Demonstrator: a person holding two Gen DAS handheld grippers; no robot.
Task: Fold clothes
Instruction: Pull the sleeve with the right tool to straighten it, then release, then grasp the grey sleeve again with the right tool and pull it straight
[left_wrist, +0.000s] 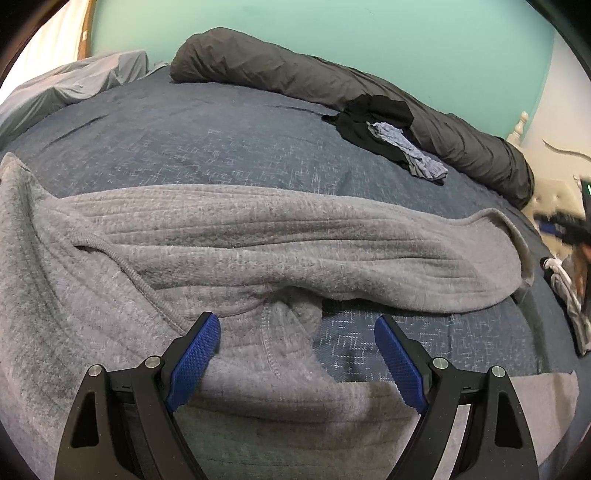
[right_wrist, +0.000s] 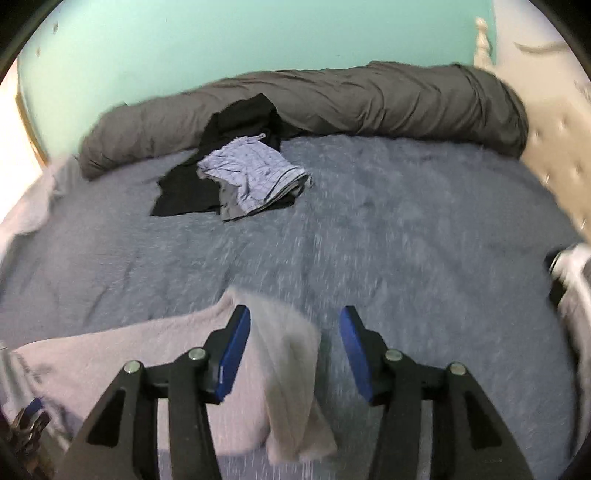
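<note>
A large grey fleece sweater (left_wrist: 258, 236) lies rumpled across the near part of the blue bedspread (left_wrist: 184, 147). My left gripper (left_wrist: 295, 319) hovers low over its near edge, jaws wide and open, with fabric under the left pad and bare bedspread under the right. In the right wrist view, an end of the same grey sweater (right_wrist: 147, 350) reaches in from the lower left. A hanging strip of it (right_wrist: 291, 350) sits between the jaws of my right gripper (right_wrist: 293, 310), which stand apart. The pads do not press on the strip. This view is blurred.
A pile of black clothes (right_wrist: 236, 122) topped by a blue striped garment (right_wrist: 255, 173) lies at the far side, against a rolled dark grey duvet (right_wrist: 369, 99). A cream tufted headboard (right_wrist: 554, 147) bounds the right. More light clothing (left_wrist: 569, 295) lies at the right edge.
</note>
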